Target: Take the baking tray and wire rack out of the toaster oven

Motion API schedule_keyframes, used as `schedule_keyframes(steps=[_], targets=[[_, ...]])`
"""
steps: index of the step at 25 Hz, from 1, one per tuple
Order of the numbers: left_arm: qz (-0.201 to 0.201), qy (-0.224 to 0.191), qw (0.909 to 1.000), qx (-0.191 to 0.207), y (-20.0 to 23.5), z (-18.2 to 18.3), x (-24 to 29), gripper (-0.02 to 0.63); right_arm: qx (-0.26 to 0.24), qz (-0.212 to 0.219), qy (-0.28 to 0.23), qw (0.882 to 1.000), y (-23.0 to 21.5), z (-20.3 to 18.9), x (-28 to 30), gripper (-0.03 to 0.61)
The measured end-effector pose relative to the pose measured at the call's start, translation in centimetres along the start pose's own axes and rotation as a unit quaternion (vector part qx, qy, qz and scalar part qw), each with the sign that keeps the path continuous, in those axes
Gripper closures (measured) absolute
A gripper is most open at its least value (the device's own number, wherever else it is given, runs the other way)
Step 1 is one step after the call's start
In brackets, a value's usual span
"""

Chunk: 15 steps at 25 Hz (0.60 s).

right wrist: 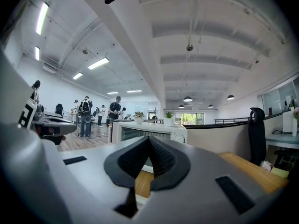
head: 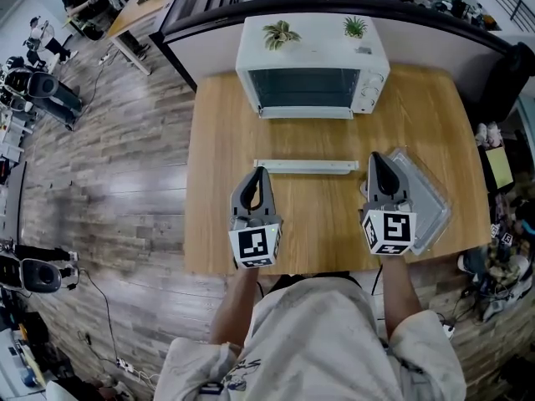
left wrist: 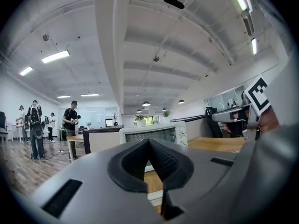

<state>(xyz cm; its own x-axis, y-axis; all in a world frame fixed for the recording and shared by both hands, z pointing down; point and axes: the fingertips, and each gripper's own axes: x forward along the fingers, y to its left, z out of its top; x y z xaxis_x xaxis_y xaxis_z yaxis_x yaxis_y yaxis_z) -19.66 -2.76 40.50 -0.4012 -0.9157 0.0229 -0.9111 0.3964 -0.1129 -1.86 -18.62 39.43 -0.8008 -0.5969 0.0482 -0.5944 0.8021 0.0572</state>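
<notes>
The white toaster oven [head: 312, 67] stands at the back of the wooden table [head: 214, 199] with its glass door up. It also shows ahead in both gripper views, as the oven [left wrist: 154, 133] and the oven [right wrist: 140, 130]. A long pale flat piece [head: 306, 166] lies on the table in front of it. A silvery baking tray [head: 426, 197] lies at the table's right, partly under my right gripper [head: 375, 158]. The left gripper [head: 261, 172] hovers near the front edge. Both grippers point level at the oven. The left gripper [left wrist: 149, 142] and the right gripper [right wrist: 149, 139] are shut with nothing between their jaws.
Two small potted plants [head: 280, 33] [head: 354, 27] sit on the oven's top. A dark partition [head: 334, 7] runs behind the table. Several people [left wrist: 71, 120] stand far off on the wooden floor at the left. Clutter [head: 501, 257] lies by the table's right side.
</notes>
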Motion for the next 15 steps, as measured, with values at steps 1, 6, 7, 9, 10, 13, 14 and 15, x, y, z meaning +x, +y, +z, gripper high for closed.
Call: schedule_keyframes(steps=[1,6,7,9,10,13,14,15], targets=[[0.000,0.000,1.0000,-0.001,0.0,0.0,0.0,0.598,0.000,0.002,-0.001,1.000,0.0,0.0,0.0,0.558],[0.003,-0.002,1.0000,-0.003,0.1,0.1,-0.1,0.598,-0.003,0.007,-0.001,1.000,0.1,0.2,0.2,0.558],[0.004,-0.002,1.0000,-0.004,0.2,0.1,-0.2,0.598,-0.004,0.008,-0.002,1.000,0.1,0.3,0.2,0.558],[0.008,0.000,1.0000,-0.004,0.4,-0.1,-0.5,0.598,-0.005,0.010,-0.003,1.000,0.3,0.4,0.2,0.558],[0.011,0.000,0.9999,-0.004,0.6,-0.1,-0.6,0.598,-0.006,0.011,-0.004,1.000,0.4,0.5,0.2,0.558],[0.026,-0.003,0.9996,-0.005,1.0,0.1,-0.6,0.598,-0.009,0.015,-0.005,1.000,0.7,0.7,0.4,0.558],[0.031,-0.003,0.9995,-0.005,1.2,0.1,-0.6,0.600,-0.009,0.016,-0.006,1.000,0.8,0.7,0.5,0.558],[0.034,-0.002,0.9994,-0.006,1.3,0.0,-0.6,0.600,-0.010,0.017,-0.006,1.000,0.9,0.7,0.5,0.558]])
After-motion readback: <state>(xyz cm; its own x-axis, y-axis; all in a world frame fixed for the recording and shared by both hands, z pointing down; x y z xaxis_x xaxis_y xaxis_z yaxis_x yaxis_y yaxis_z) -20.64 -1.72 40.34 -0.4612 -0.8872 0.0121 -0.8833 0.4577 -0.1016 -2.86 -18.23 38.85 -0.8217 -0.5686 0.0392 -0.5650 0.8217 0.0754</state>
